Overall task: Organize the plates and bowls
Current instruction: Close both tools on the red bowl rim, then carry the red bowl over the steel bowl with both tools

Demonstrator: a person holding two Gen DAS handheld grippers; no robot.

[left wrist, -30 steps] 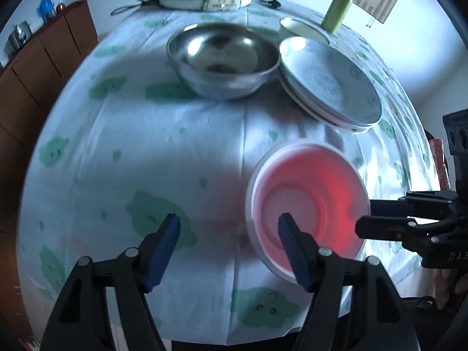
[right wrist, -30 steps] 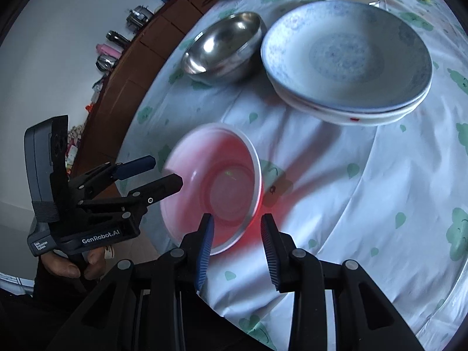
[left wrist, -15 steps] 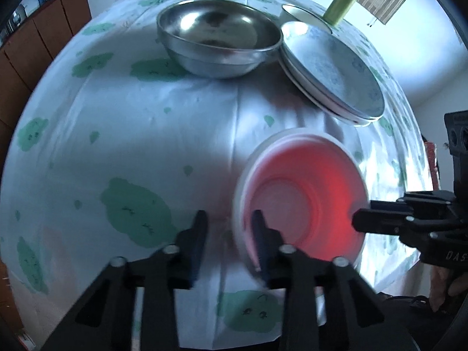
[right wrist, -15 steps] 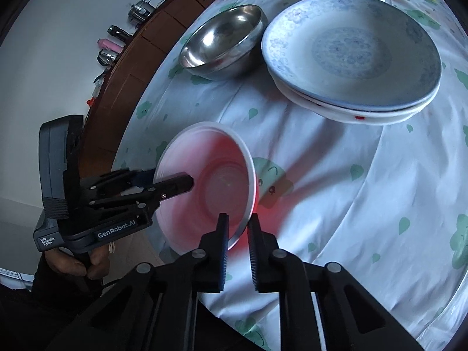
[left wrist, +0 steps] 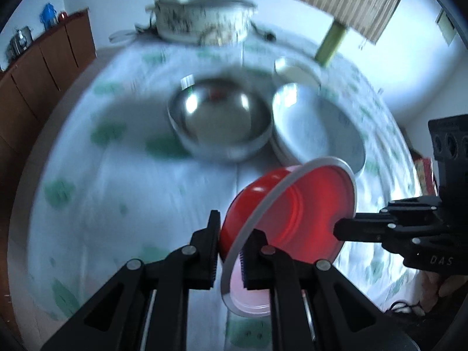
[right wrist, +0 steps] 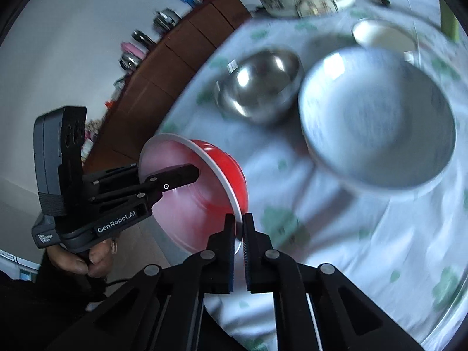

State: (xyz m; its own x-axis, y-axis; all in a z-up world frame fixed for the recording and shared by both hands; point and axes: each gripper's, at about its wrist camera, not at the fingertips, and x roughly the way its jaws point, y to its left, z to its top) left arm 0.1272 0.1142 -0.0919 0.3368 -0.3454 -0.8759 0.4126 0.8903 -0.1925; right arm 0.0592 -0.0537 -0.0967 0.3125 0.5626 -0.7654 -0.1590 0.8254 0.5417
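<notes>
I see a round table covered in a pale tablecloth (left wrist: 122, 193) printed with green cloud shapes, and both of my grippers have hold of the same red bowl (left wrist: 295, 204), which has a white rim and a pale inside.

My left gripper (left wrist: 229, 251) pinches the bowl's near rim, one finger against the red outer wall and the other inside the bowl. My right gripper (right wrist: 239, 234) is clamped on the opposite edge, its fingers pressed together with only the thin white rim between them. In the left wrist view it reaches in from the right side (left wrist: 377, 229), its tip touching the bowl's inner wall.

The bowl is tilted steeply, almost on edge, and is clear of the cloth, held above the near part of the table.

Farther back sits a shiny steel bowl (left wrist: 219, 122). Just beside it, on its right, is a stack of blue-patterned plates (left wrist: 318, 125), edges touching or nearly so. Behind those are a small white bowl (left wrist: 295, 70), a green cylinder (left wrist: 330, 44), and a lidded speckled pot (left wrist: 201, 19) at the far edge. A brown cabinet (left wrist: 44, 67) lines the wall to the left.

A hand (right wrist: 84, 259) grips the left gripper's handle. Much of the background is blurred.
</notes>
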